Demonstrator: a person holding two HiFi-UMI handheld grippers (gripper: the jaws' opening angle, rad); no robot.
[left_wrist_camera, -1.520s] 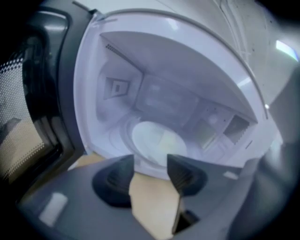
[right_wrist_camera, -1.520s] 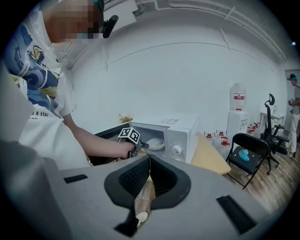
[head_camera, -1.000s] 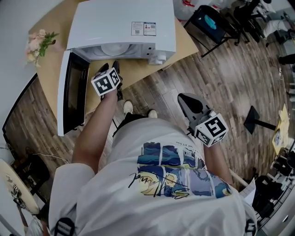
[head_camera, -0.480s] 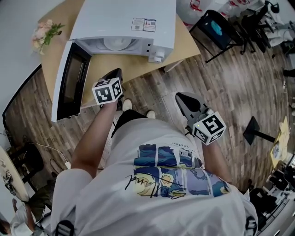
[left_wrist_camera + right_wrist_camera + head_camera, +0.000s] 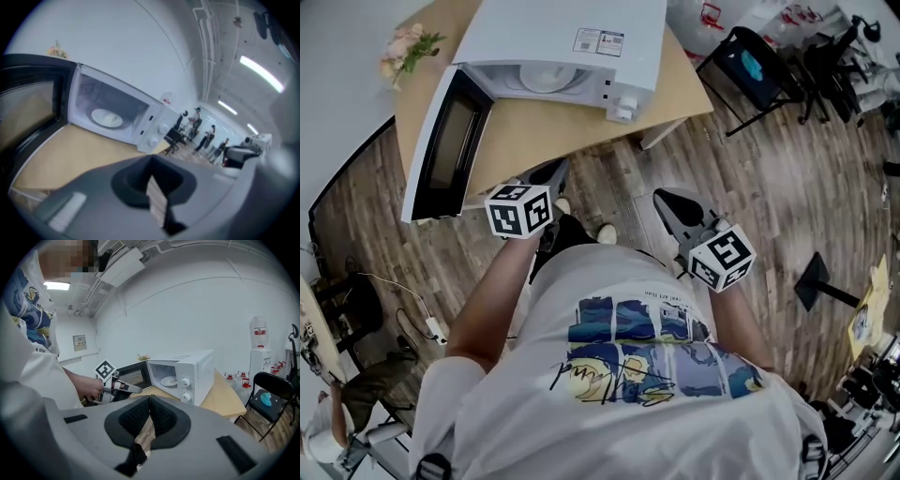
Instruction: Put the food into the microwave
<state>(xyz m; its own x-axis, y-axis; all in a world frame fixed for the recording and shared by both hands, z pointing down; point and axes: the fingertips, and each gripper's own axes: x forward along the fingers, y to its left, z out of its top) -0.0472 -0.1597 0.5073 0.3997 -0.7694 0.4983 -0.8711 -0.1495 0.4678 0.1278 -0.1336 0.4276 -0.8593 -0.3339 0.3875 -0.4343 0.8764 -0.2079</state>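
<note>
The microwave [image 5: 534,33] is cut off by the head view's upper edge.

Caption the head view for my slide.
Left gripper and right gripper, both shut and empty, before the white microwave, door open, plate inside, on the wooden table.

1. Left tongs [image 5: 551,172]: jaws pressed together, nothing between them, pointing forward and slightly down.
2. Left forearm [image 5: 499,281]: bare, stretched out ahead of the torso.
3. Right tongs [image 5: 673,204]: jaws together, empty, tilted slightly down.
4. Right forearm [image 5: 739,314]: held close beside the torso.
</note>
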